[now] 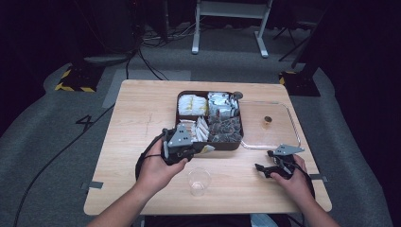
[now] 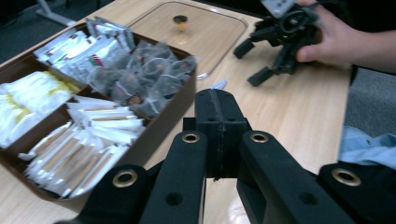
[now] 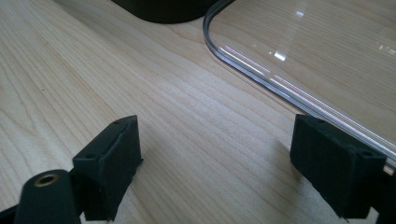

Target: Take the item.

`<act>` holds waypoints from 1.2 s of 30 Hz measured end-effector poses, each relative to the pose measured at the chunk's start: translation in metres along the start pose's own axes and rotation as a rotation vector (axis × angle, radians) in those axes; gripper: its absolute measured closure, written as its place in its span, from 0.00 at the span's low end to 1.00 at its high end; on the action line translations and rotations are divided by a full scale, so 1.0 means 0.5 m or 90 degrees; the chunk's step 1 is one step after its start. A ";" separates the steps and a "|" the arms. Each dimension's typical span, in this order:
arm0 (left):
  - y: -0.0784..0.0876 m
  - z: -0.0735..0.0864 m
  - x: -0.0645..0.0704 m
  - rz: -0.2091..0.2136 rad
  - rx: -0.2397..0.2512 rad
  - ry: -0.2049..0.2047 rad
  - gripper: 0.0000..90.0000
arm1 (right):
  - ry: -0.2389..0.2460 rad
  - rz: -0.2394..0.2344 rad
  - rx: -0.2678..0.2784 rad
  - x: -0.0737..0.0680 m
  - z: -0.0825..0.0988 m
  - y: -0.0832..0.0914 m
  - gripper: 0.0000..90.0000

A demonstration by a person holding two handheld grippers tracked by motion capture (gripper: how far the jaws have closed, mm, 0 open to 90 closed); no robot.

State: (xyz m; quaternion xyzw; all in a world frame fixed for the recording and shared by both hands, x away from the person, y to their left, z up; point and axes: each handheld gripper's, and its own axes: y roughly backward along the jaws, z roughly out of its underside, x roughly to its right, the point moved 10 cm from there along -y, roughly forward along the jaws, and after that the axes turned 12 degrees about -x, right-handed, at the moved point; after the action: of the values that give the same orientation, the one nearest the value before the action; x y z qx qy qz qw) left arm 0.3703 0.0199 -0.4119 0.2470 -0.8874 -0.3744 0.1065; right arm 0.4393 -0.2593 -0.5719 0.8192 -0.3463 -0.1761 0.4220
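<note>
- Tongs on the left [image 2: 218, 100] pinched on a small white packet [image 2: 218, 84] beside the brown tray [image 1: 183, 97] of sachets.
- Right tongs [image 3: 217, 163] gape wide, low over the wooden bench [image 1: 137, 113], one jaw near the clear lid [image 3: 327, 51].
- Plastic cup [image 1: 198, 181] stands between both hands.

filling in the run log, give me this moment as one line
left tool: shut on white packet, by tray | right tool: open, low over table | lid: off | cup: upright
</note>
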 end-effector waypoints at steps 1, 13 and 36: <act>0.000 0.003 0.010 0.001 0.000 -0.005 1.00 | 0.000 0.000 0.000 0.000 0.000 0.000 0.18; -0.001 0.038 0.075 0.037 0.006 -0.016 1.00 | 0.000 0.000 0.000 0.000 0.000 0.000 0.18; -0.030 0.094 0.082 0.079 0.015 0.032 0.77 | 0.000 0.000 0.000 0.000 0.000 0.000 0.18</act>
State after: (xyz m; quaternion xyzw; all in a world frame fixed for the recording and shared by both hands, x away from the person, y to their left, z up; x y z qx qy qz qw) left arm 0.3230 0.0185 -0.4553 0.2024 -0.9023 -0.3503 0.1488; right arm 0.4393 -0.2593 -0.5718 0.8192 -0.3462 -0.1760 0.4219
